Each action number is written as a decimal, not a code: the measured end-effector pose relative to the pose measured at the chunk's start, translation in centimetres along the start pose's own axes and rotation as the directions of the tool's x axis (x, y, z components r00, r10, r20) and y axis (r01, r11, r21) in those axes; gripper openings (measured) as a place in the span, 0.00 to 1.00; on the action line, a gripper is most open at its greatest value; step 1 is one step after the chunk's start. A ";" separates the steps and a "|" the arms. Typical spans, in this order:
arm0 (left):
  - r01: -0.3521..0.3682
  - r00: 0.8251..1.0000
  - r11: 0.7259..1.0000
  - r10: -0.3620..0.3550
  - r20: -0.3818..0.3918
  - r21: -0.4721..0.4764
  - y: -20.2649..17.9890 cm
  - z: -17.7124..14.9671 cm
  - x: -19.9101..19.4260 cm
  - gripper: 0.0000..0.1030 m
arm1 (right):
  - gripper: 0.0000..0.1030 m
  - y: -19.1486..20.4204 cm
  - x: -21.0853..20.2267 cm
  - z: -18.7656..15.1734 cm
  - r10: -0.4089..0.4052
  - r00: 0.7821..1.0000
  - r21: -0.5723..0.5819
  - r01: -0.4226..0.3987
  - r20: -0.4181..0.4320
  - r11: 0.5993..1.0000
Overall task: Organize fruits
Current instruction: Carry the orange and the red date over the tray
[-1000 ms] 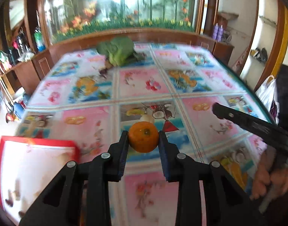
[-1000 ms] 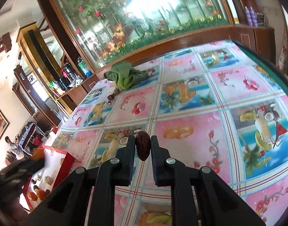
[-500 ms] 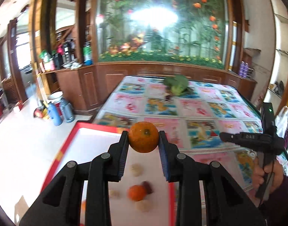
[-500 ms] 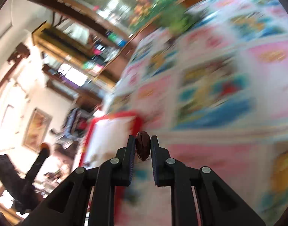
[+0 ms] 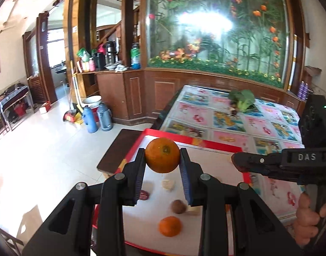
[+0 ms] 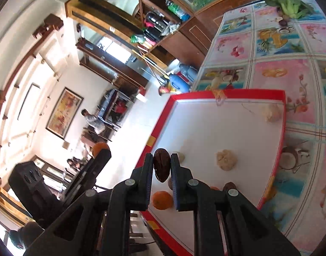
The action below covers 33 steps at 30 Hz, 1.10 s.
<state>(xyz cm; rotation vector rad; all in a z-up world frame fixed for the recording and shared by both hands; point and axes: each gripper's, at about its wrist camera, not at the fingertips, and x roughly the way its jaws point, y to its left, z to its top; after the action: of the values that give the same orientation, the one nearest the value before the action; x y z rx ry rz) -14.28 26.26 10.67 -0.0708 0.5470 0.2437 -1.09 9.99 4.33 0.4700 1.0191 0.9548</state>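
— Fruits first: where's the orange (image 5: 162, 158)?
— Clamped between the pads of the left gripper (image 5: 163, 160), held in the air above the red-rimmed tray (image 5: 193, 142). The stem end faces the left wrist camera

— And the other hand?
— The right gripper (image 6: 161, 168) is closed tight on a dark brown, wrinkled fruit (image 6: 161, 167), something like a date, also above the tray. In the left wrist view that gripper reaches in from the right edge, with the person's hand (image 5: 307, 217) wrapped around its handle

— What's already lying in the tray?
— On its white floor: a smaller orange (image 5: 170, 226) near the front, a round brown fruit (image 5: 178, 206) just behind it, a pale lumpy piece (image 5: 168, 184) further back, and a dark reddish one (image 5: 143, 195) partly hidden by the left gripper's finger. The right wrist view shows two more pale lumps, one mid-tray (image 6: 226, 160) and one (image 6: 272, 112) close to the far corner

— Where does the tray sit?
— At the edge of a table (image 6: 276, 68) covered with a fruit-print cloth. At the far end of it lies a leafy green vegetable (image 6: 288, 0), with a small dark round item (image 6: 282, 22) just beside it

— Anything else around?
— Blue flasks (image 5: 96, 117) on the tiled floor beside a wooden cabinet, and a person sitting far off in the next room (image 6: 92, 117)
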 end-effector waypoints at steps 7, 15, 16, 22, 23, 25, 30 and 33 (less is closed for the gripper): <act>-0.033 0.999 0.999 0.032 -0.025 -0.026 1.8 -0.6 1.2 0.32 | 0.14 0.5 1.7 0.5 -0.073 0.997 -0.027 0.072 -0.021 0.997; -0.077 0.994 0.996 0.074 -0.076 -0.037 3.5 -1.0 3.6 0.32 | 0.14 1.3 4.6 0.8 -0.147 0.988 -0.067 0.144 -0.043 0.987; -0.082 0.993 0.996 0.079 -0.084 -0.037 3.7 -1.2 4.0 0.32 | 0.14 1.1 5.1 0.9 -0.162 0.986 -0.069 0.158 -0.047 0.985; -0.095 0.984 0.995 0.090 -0.151 -0.025 4.1 -2.4 6.4 0.32 | 0.14 0.2 6.4 1.2 -0.230 0.971 -0.073 0.225 -0.065 0.972; -0.094 0.983 0.995 0.089 -0.160 -0.024 4.1 -2.5 6.7 0.32 | 0.14 0.1 6.5 1.2 -0.249 0.966 -0.076 0.244 -0.066 0.967; -0.096 0.980 0.995 0.092 -0.175 -0.017 4.1 -2.7 7.3 0.32 | 0.14 -0.2 6.6 1.2 -0.264 0.962 -0.074 0.259 -0.071 0.963; -0.103 0.976 0.995 0.099 -0.194 -0.008 3.9 -2.9 8.2 0.32 | 0.14 -0.7 7.0 1.2 -0.310 0.948 -0.082 0.305 -0.073 0.949; -0.103 0.973 0.995 0.101 -0.206 -0.002 3.8 -3.1 8.7 0.32 | 0.14 -0.6 6.9 1.2 -0.328 0.942 -0.100 0.321 -0.066 0.942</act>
<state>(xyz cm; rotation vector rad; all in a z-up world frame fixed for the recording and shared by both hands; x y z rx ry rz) -9.62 31.38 3.45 -0.0810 0.7560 0.3427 1.51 15.62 1.00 0.1808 1.0839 0.7226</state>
